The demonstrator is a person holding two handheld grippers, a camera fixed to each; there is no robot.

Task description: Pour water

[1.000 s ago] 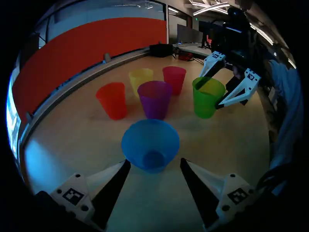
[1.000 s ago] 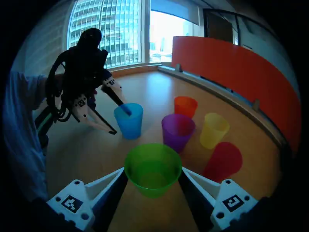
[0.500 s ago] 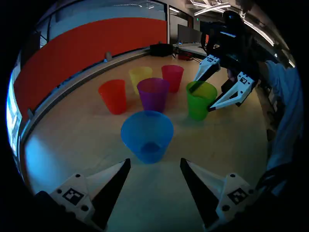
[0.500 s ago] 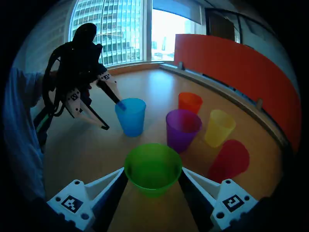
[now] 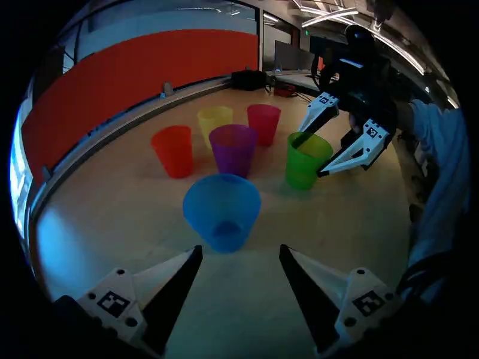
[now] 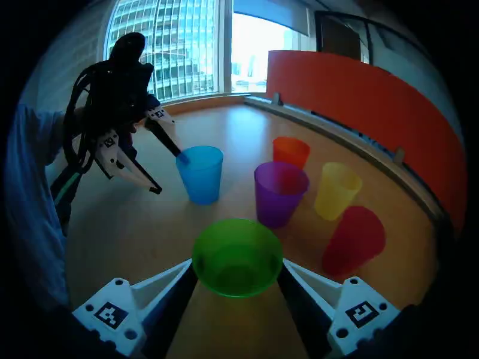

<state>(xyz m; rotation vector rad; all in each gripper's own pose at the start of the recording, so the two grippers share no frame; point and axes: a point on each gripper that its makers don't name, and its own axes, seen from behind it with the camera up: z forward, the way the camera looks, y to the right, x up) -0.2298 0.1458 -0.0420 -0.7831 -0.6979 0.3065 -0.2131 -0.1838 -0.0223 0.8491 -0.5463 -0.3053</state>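
Six coloured plastic cups stand on a pale wooden table (image 5: 108,215) in front of a long orange wall panel (image 5: 149,60).

In the left gripper view, the left gripper (image 5: 239,248) hovers low over the table with its jaws wide and empty. The blue cup (image 5: 221,209) stands upright just beyond the fingertips, centred on the gap and apart from both fingers. Farther off stand an orange cup (image 5: 173,151), a purple cup (image 5: 232,149), a yellow cup (image 5: 214,121) and a red cup (image 5: 263,122). To the right, a person's sleeve (image 5: 443,161) leads to the other tool.

In the right gripper view, the right gripper (image 6: 237,266) has its jaws spread wide around the green cup (image 6: 237,254), which stands upright between them. The fingertips lie close against its two sides, but whether they press on it cannot be told. No water can be made out in any cup.

The step in hand looks like the grasp before any pour — nothing is lifted or tilted. The next move likely calls for the right jaws to close firmly on the green cup, and for the left gripper to advance until the blue cup sits between its fingers. One cup then has to be raised and tipped over the other's mouth — slowly, as these light cups could slide or topple.
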